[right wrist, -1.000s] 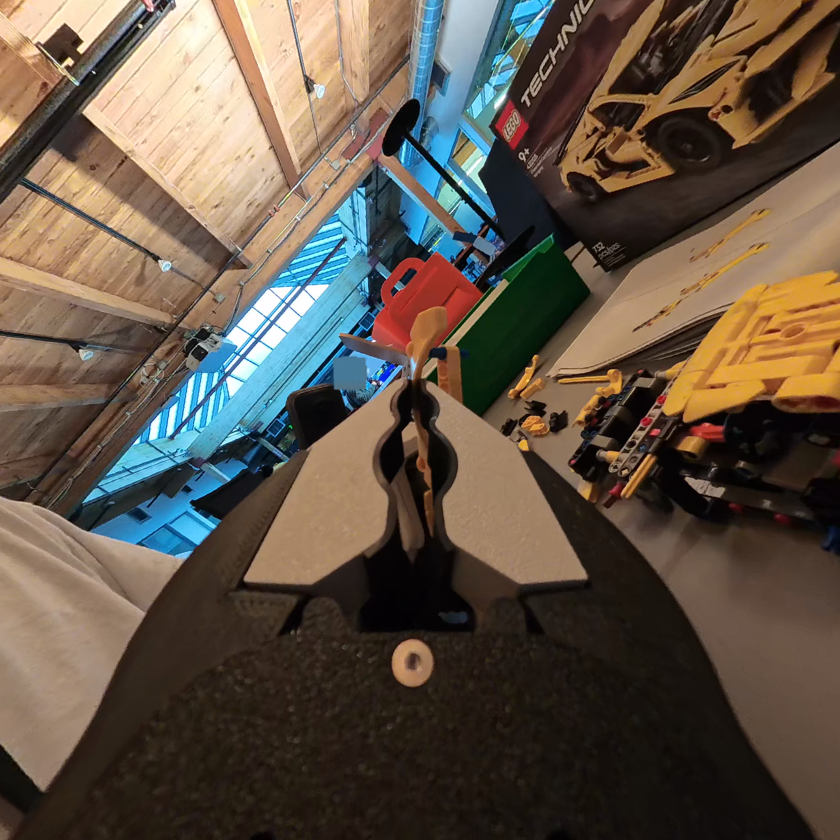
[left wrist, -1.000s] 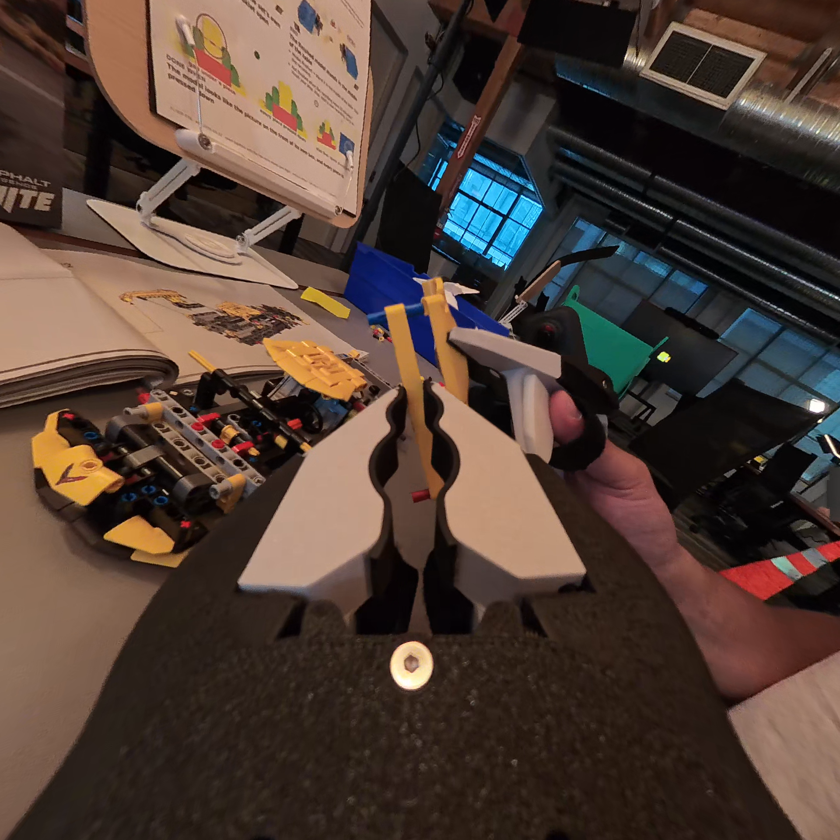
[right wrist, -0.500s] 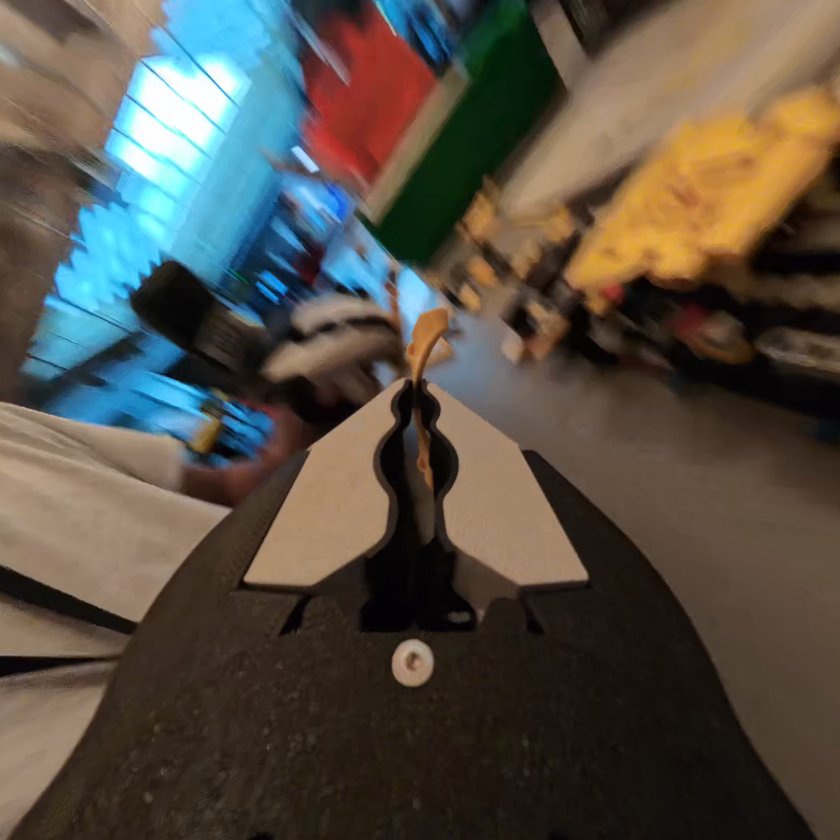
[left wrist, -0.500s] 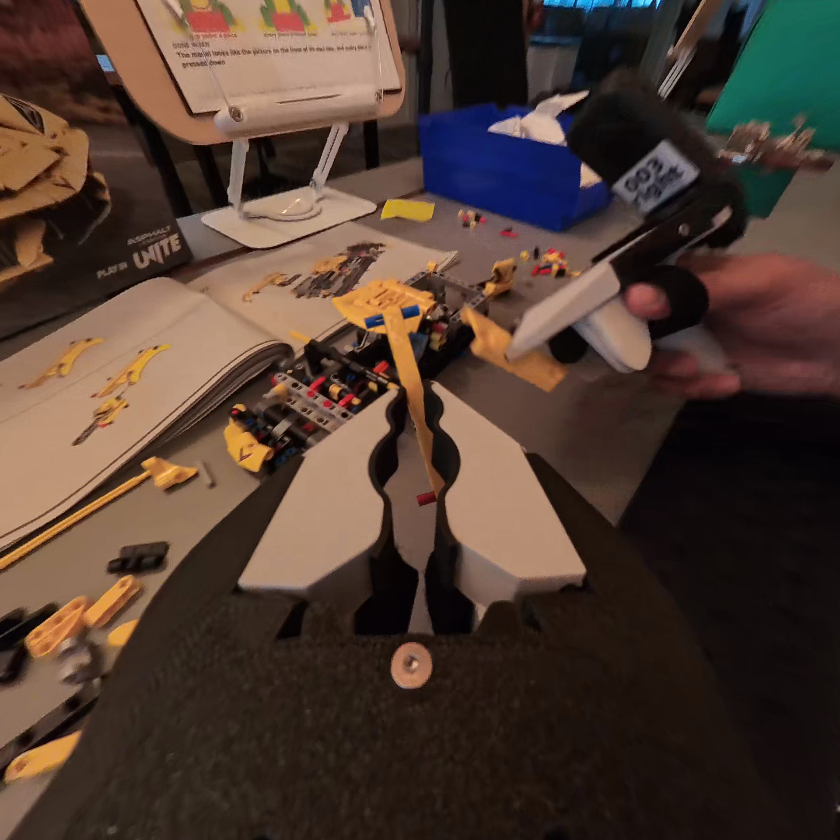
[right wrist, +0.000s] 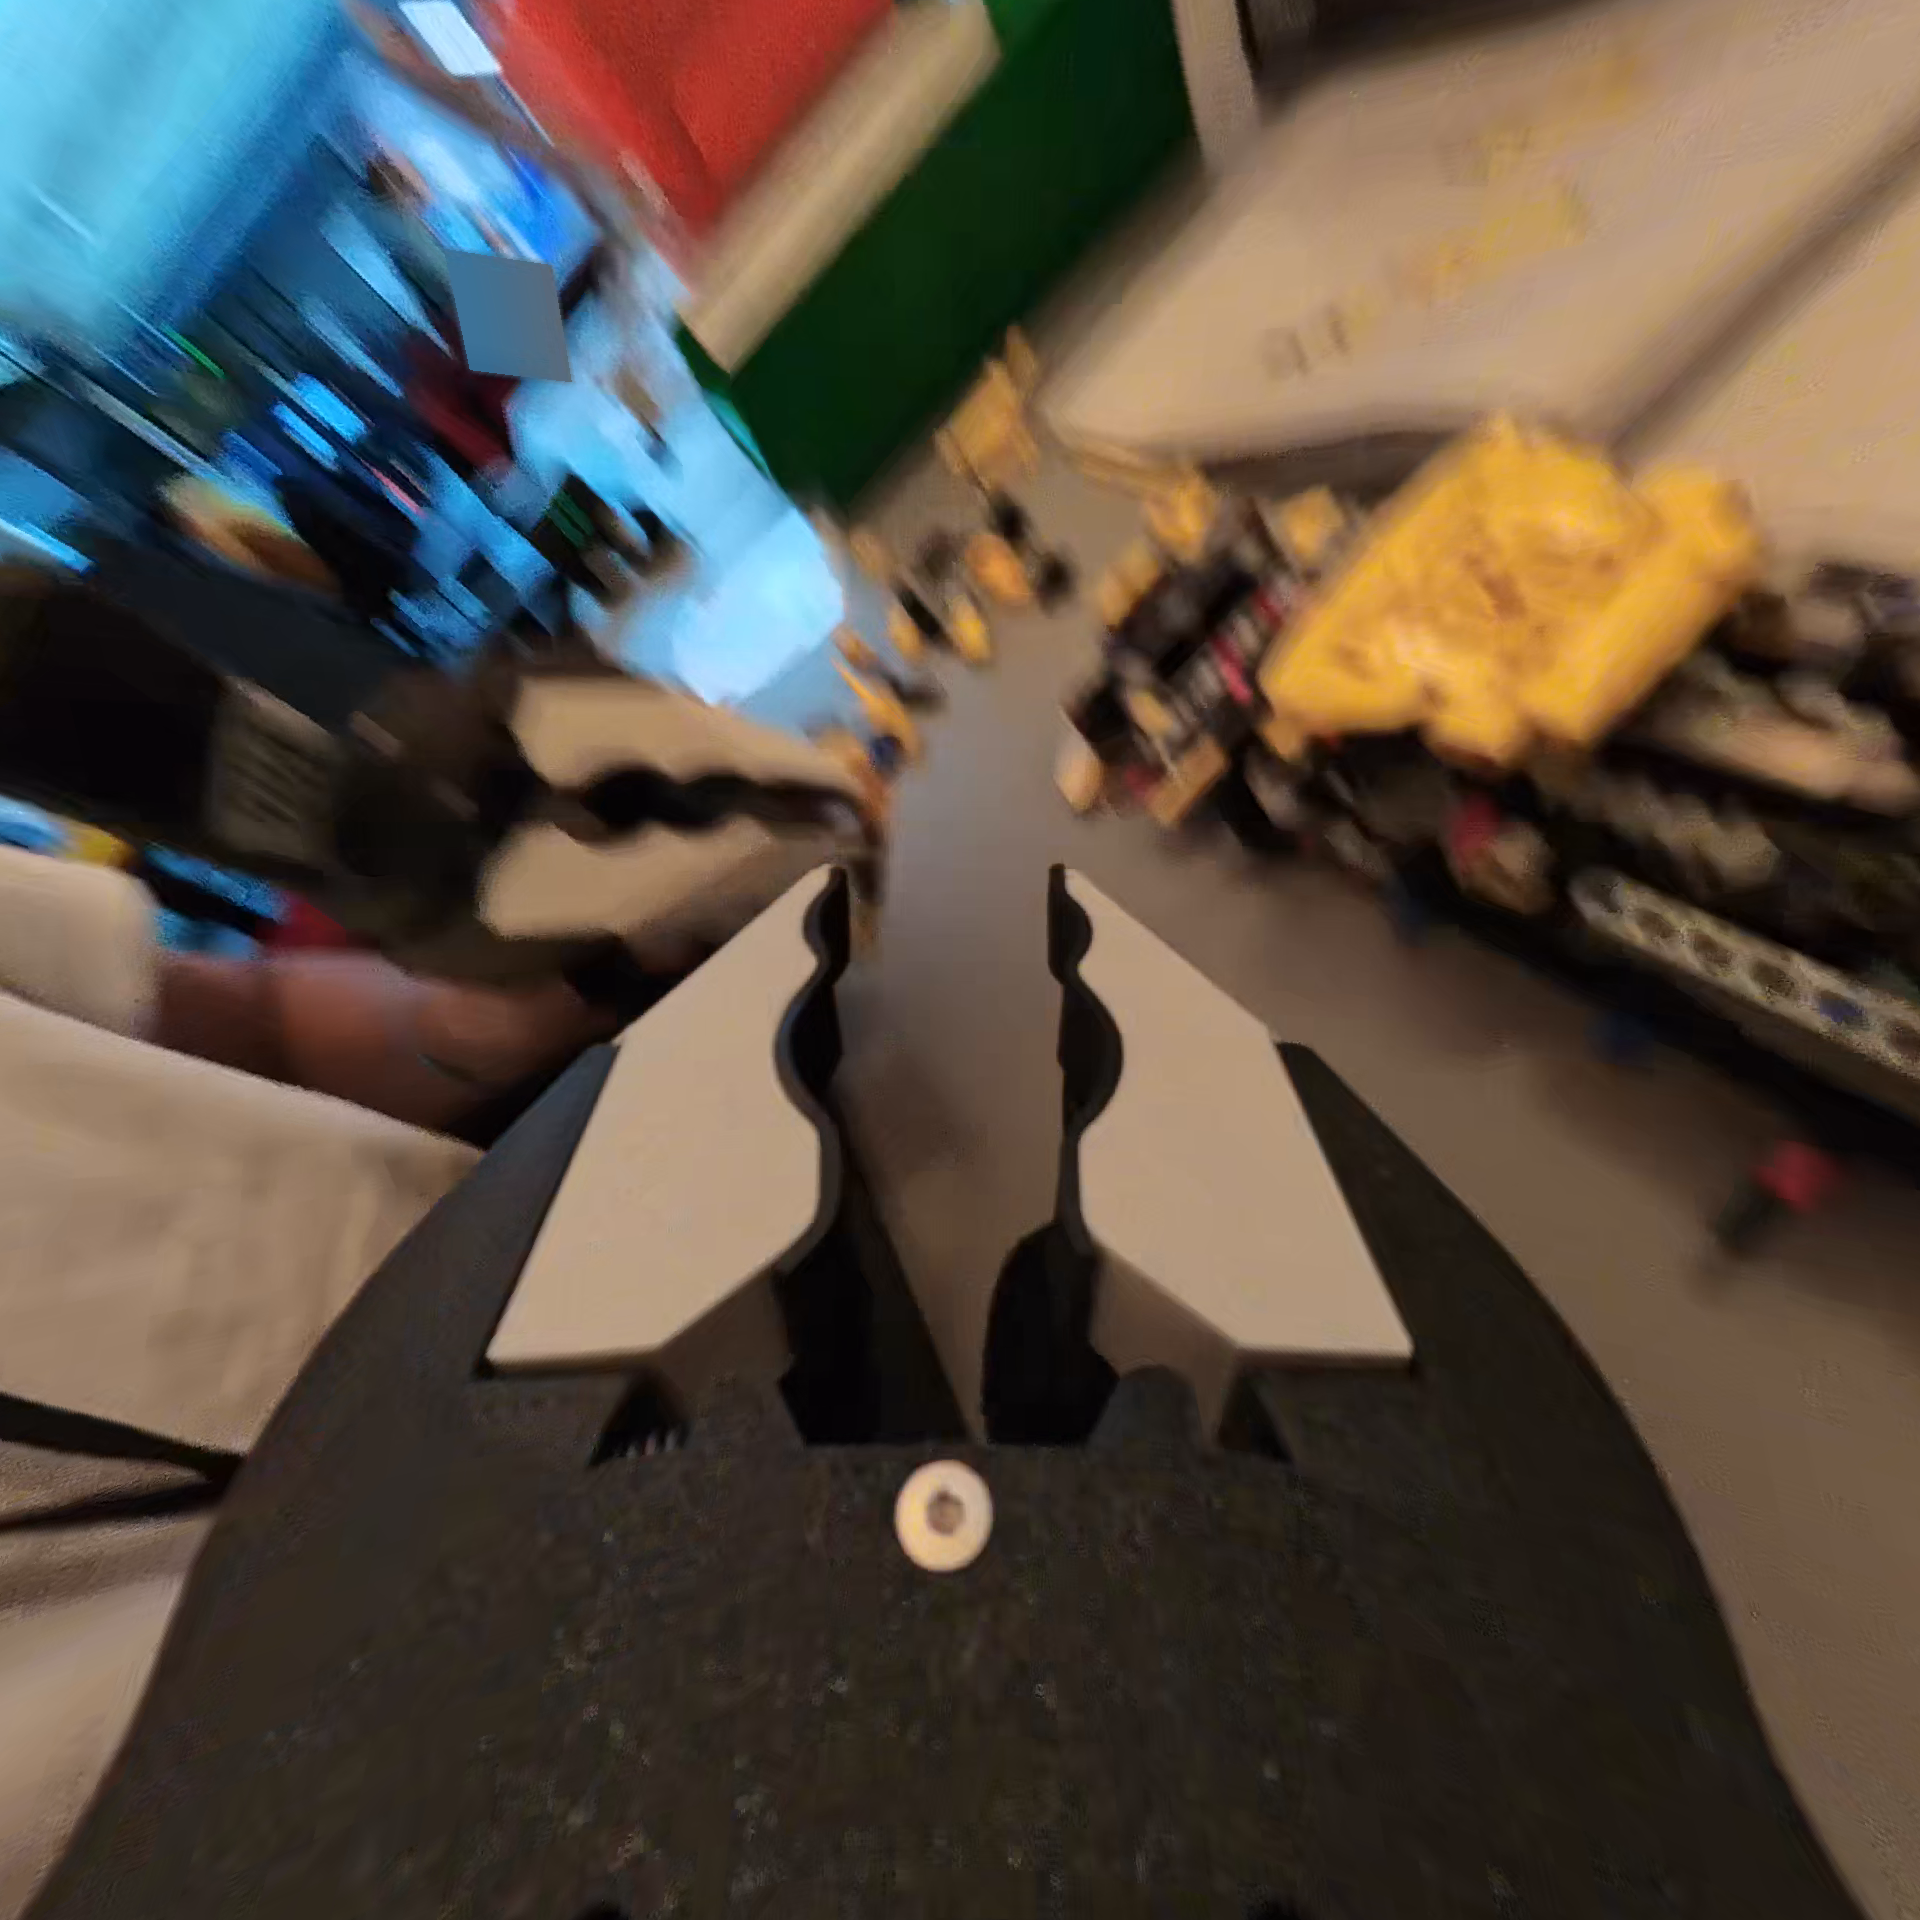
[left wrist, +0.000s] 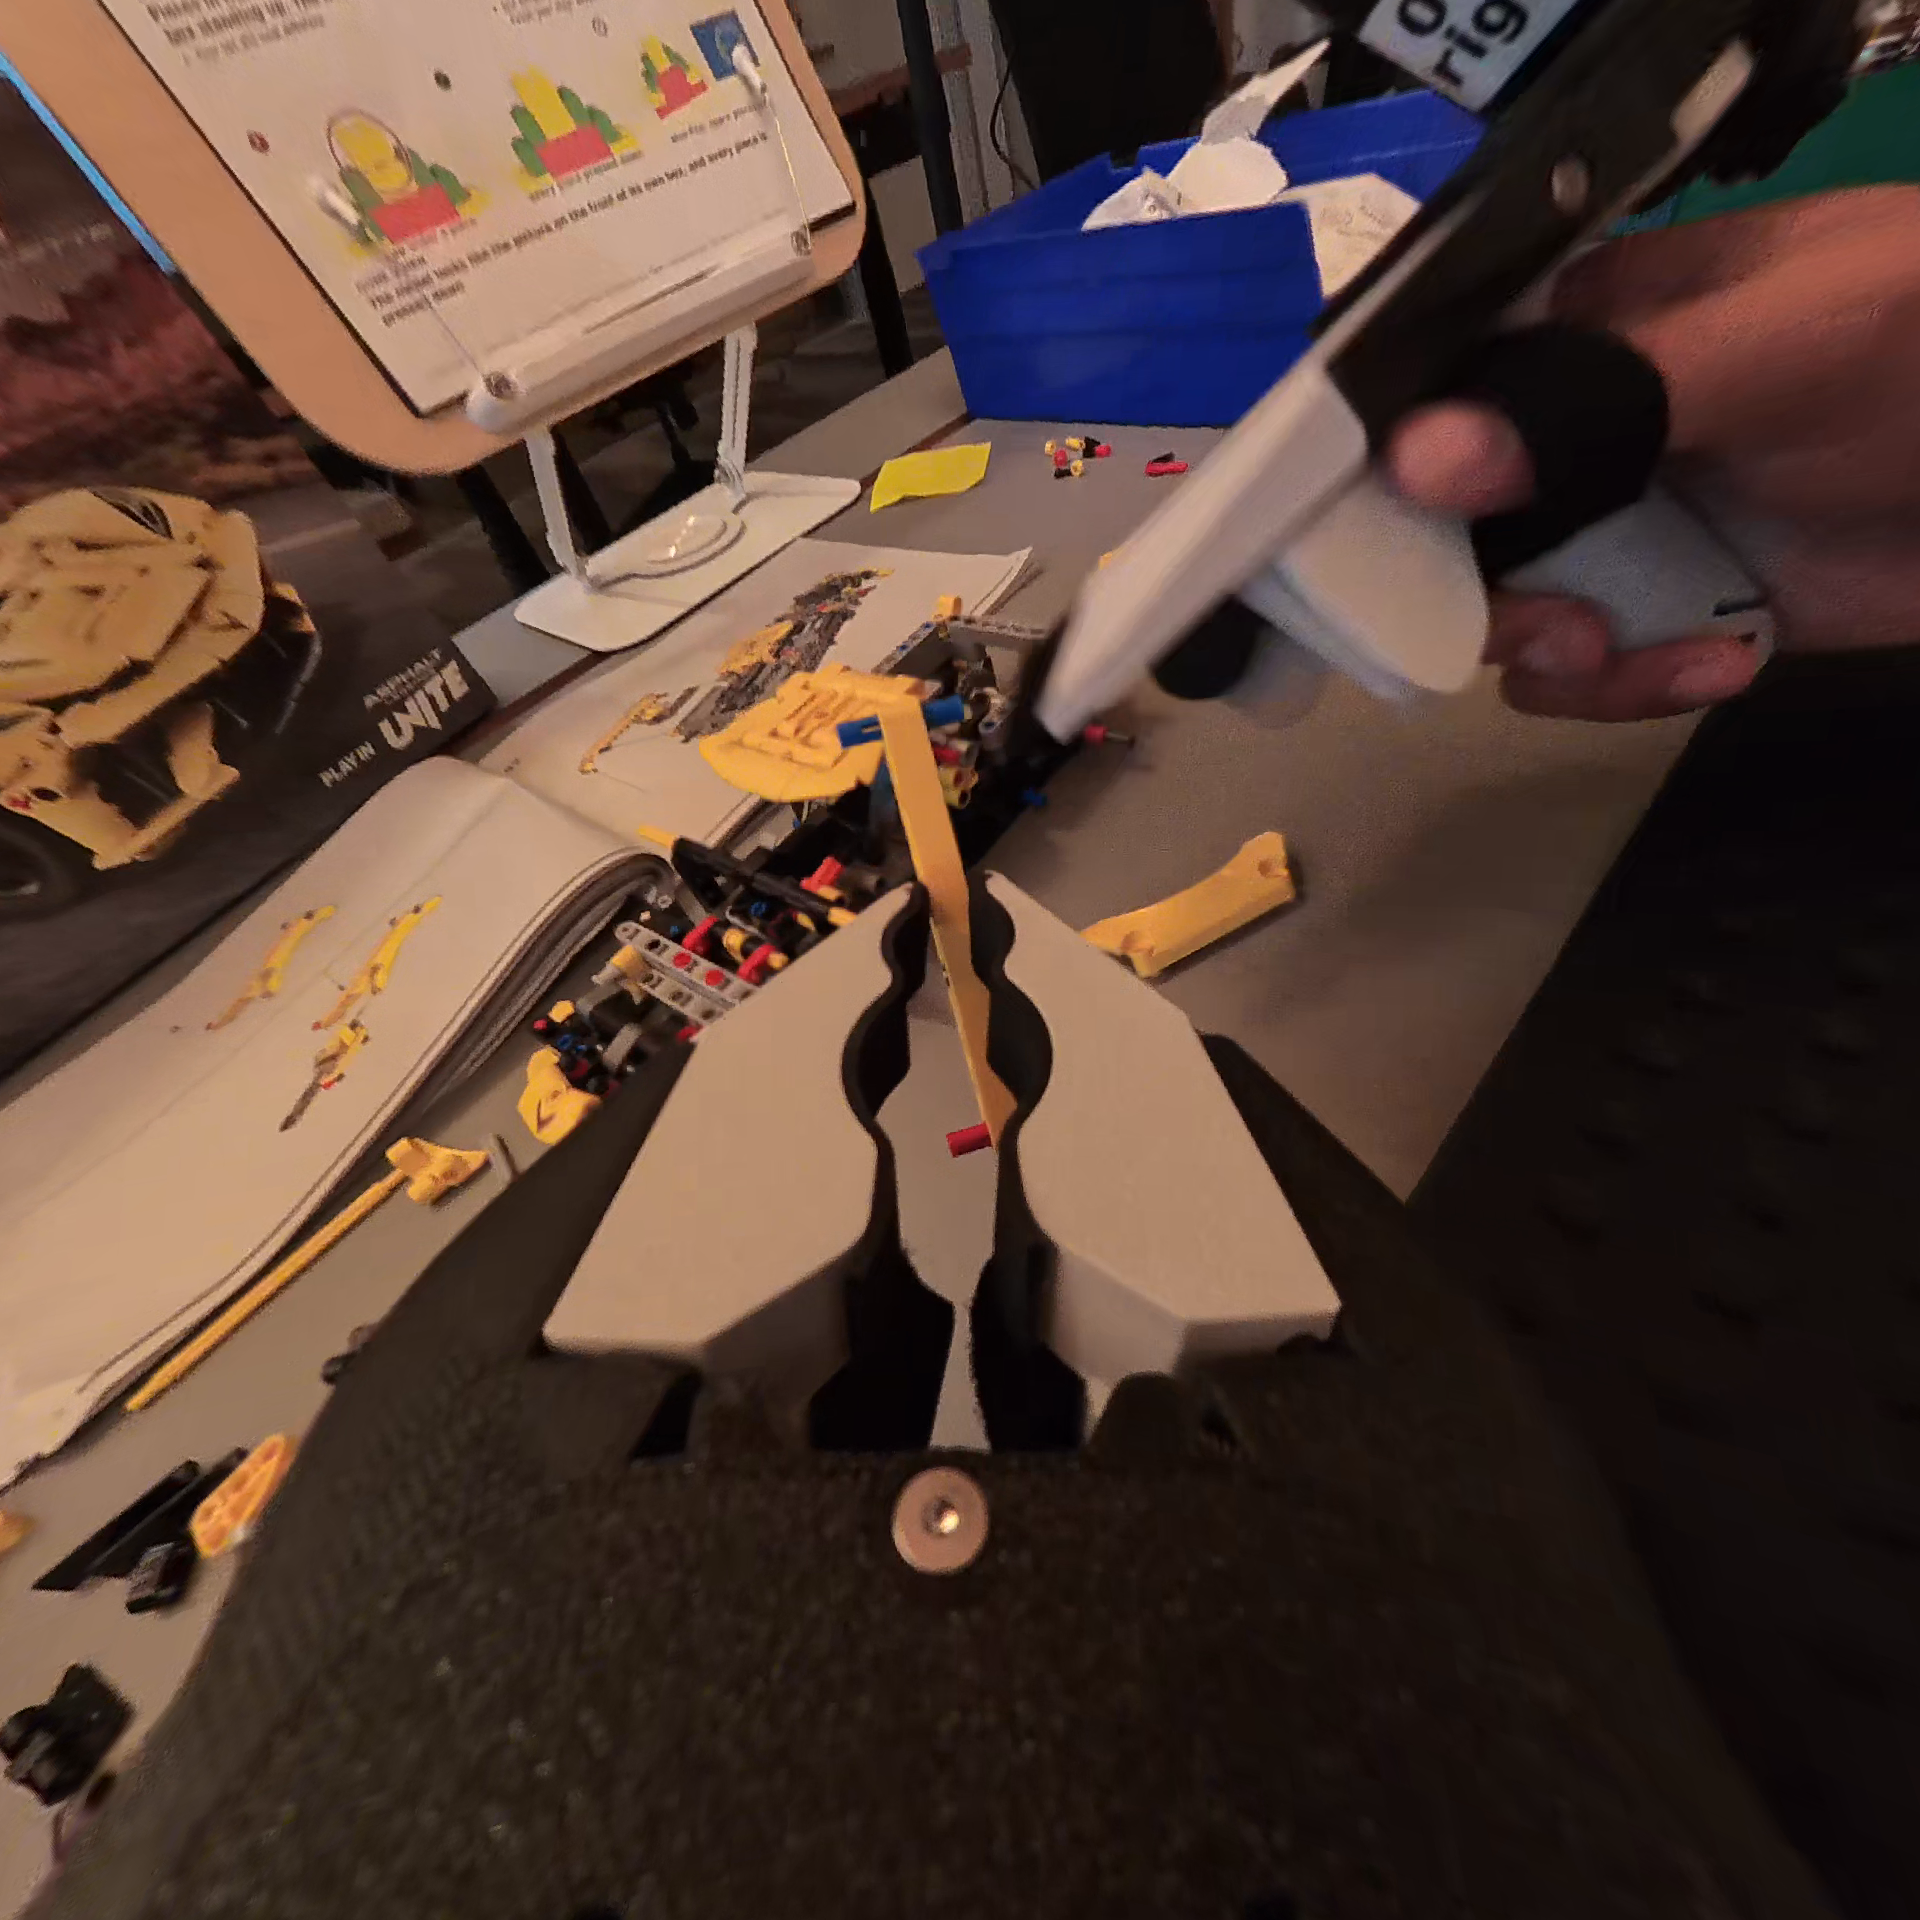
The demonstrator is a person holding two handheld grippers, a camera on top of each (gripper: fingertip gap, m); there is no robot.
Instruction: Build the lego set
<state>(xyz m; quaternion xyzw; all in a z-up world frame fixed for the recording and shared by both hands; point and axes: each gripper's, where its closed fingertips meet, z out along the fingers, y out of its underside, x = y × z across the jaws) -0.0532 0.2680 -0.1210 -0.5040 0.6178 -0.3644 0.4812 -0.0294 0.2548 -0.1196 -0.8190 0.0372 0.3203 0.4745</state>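
Left gripper (left wrist: 951,894) is clamped on a long yellow beam (left wrist: 940,883) sticking up over the half-built car (left wrist: 790,831), which sits mid-table right by the open manual (left wrist: 312,997). Right gripper (right wrist: 948,883) has its jaws apart with nothing in them, and a curved yellow piece (left wrist: 1195,920) lies loose near the table's (left wrist: 1403,883) right edge.

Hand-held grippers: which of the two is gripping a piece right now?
The left hand-held gripper, shut on a long yellow strip. The right hand-held gripper is open, with nothing between its fingers.
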